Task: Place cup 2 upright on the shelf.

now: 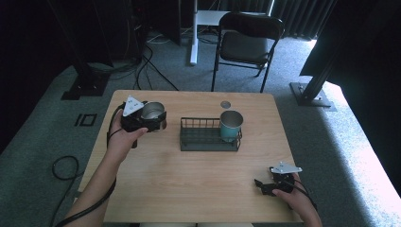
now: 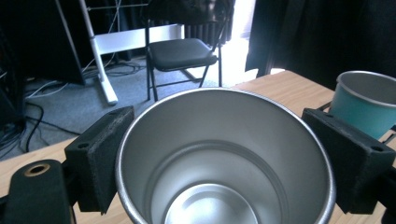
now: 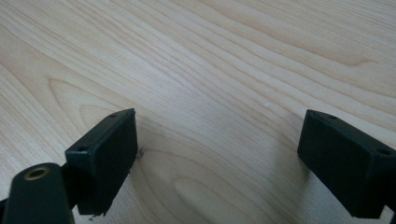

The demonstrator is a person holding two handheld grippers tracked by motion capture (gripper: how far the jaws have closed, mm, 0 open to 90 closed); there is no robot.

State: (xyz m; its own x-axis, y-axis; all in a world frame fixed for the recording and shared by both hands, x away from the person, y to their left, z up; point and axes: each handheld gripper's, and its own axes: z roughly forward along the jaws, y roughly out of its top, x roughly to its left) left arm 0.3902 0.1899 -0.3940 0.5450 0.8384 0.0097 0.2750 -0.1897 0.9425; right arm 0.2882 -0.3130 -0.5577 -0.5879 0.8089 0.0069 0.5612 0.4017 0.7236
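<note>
Right now the left gripper (image 1: 150,120) has its jaws clamped on either side of a bare steel cup (image 1: 153,113), held upright just off the table (image 1: 198,189) toward ten o'clock. In the left gripper view the black pads (image 2: 100,156) press the steel cup (image 2: 224,158) at its widest, near the rim. At the table's centre sits a dark wire rack (image 1: 201,137), with a teal cup (image 1: 231,125) standing in its three o'clock end; the nine o'clock end is free. My guess is that the steel cup is bound for that free space. To do it well, I'd keep the cup level, carry it over the rack's near wire, lower it straight and let go only once it is seated. The right gripper (image 1: 269,187) rests at five o'clock, jaws spread wide over bare wood.
</note>
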